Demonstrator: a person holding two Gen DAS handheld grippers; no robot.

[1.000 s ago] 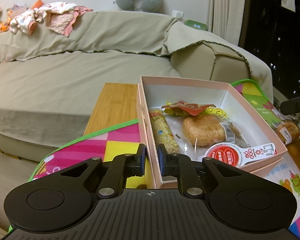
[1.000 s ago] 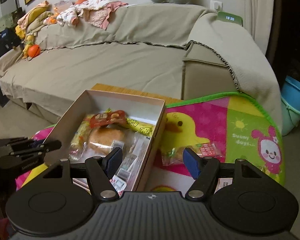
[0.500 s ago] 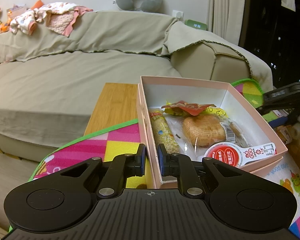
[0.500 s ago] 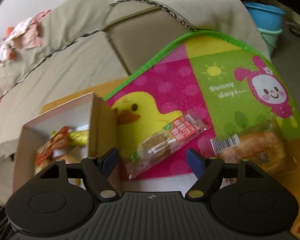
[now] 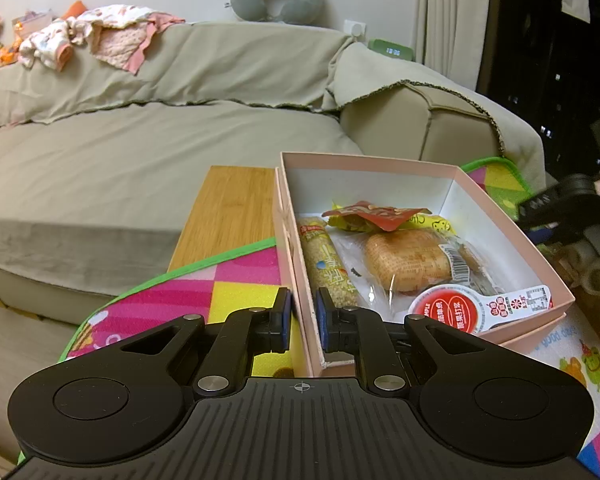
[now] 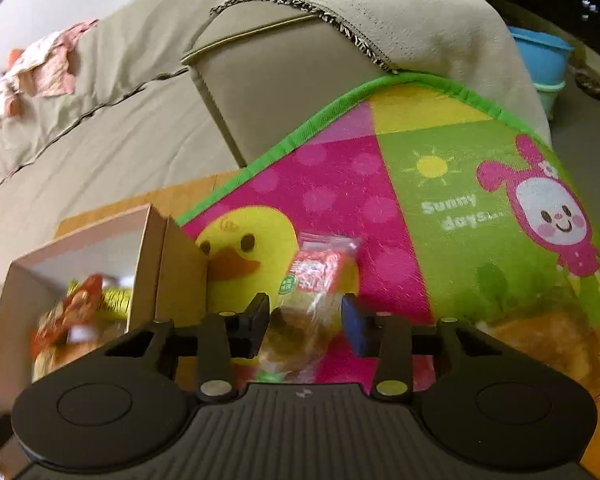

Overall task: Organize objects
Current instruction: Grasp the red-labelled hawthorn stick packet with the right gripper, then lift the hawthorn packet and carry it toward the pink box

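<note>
A pink cardboard box (image 5: pixel 476 196) sits on a colourful play mat and holds several wrapped snacks: a long cereal bar (image 5: pixel 327 264), a wrapped bun (image 5: pixel 406 258) and a red-lidded cup (image 5: pixel 446 312). My left gripper (image 5: pixel 302 320) is shut on the box's near left wall. In the right wrist view my right gripper (image 6: pixel 305 322) is open, its jaws on either side of a red-labelled snack packet (image 6: pixel 310 280) lying on the mat right of the box (image 6: pixel 180 256). A wrapped bread (image 6: pixel 540 340) lies further right.
The play mat (image 6: pixel 452 208) covers a wooden table (image 5: pixel 228 208) in front of a beige covered sofa (image 5: pixel 148 148). Clothes are piled on the sofa back (image 5: pixel 100 36). A blue bucket (image 6: pixel 544 60) stands beyond the sofa arm.
My right gripper swung right and down from over the box to the snack packet, which now lies between its jaws. The left gripper has kept its hold on the box wall.
</note>
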